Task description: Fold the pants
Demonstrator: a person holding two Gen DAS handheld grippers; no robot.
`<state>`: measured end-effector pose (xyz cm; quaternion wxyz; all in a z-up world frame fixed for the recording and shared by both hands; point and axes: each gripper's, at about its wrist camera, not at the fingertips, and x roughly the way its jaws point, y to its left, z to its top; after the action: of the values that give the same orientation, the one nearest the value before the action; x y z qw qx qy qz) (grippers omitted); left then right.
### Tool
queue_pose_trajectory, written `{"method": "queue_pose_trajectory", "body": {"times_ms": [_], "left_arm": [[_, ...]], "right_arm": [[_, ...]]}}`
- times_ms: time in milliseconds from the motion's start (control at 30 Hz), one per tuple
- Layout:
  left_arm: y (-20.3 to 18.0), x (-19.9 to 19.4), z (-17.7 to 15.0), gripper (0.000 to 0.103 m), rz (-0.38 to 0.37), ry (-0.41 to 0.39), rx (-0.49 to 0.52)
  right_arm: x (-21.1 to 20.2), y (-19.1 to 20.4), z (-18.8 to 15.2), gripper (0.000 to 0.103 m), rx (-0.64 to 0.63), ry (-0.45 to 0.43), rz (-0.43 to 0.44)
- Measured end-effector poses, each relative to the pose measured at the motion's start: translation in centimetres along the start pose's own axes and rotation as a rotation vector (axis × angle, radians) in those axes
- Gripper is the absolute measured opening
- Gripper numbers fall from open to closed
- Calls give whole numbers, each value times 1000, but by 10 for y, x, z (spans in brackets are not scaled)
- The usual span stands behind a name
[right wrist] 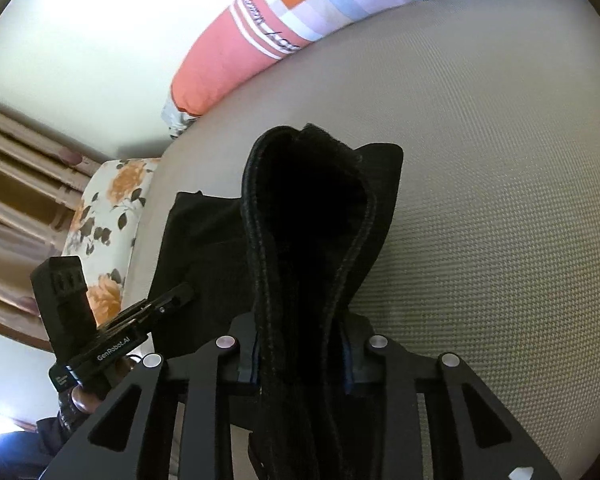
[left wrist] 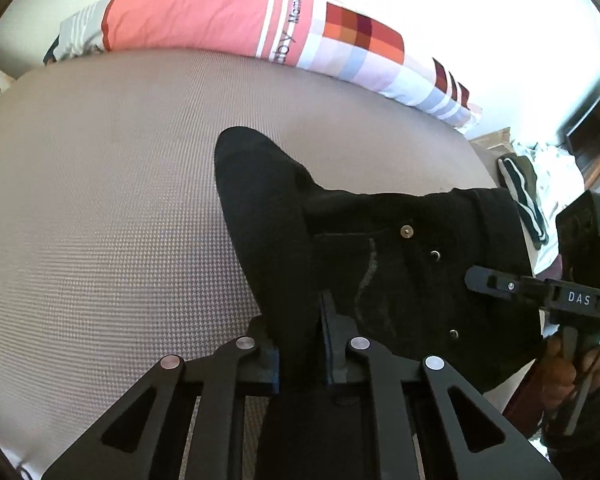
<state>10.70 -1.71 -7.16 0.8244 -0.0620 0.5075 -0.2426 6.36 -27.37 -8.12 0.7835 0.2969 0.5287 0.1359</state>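
Observation:
Black pants (left wrist: 380, 260) with metal buttons are lifted off a beige woven mattress (left wrist: 100, 200). My left gripper (left wrist: 300, 344) is shut on a bunched fold of the dark cloth, which runs up between its pads. In the right wrist view my right gripper (right wrist: 300, 360) is shut on the thick stitched waistband of the pants (right wrist: 312, 220), which loops up in front of the lens. Each gripper shows side-on in the other's view: the right gripper (left wrist: 480, 280) at the pants' right edge, the left gripper (right wrist: 184, 292) at their left edge. The lower legs are hidden.
A long pink and checked pillow (left wrist: 220, 16) lies along the mattress's far edge by the white wall. A floral cushion (right wrist: 108, 216) sits at one end of the mattress (right wrist: 500, 200). Folded clothes (left wrist: 520, 184) lie past the other end. A hand (left wrist: 564, 368) holds the right gripper.

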Motion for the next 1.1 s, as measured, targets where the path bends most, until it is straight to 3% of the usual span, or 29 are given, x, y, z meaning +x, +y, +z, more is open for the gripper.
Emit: {"method": "queue_pose_trajectory", "body": {"times_ms": [567, 1100], "left_arm": [[24, -32, 19, 15, 29, -80, -13], [41, -4, 88, 15, 37, -150, -7]], "right_arm": [[25, 37, 10, 25, -24, 2, 66], [48, 41, 92, 25, -62, -24, 69]]}}
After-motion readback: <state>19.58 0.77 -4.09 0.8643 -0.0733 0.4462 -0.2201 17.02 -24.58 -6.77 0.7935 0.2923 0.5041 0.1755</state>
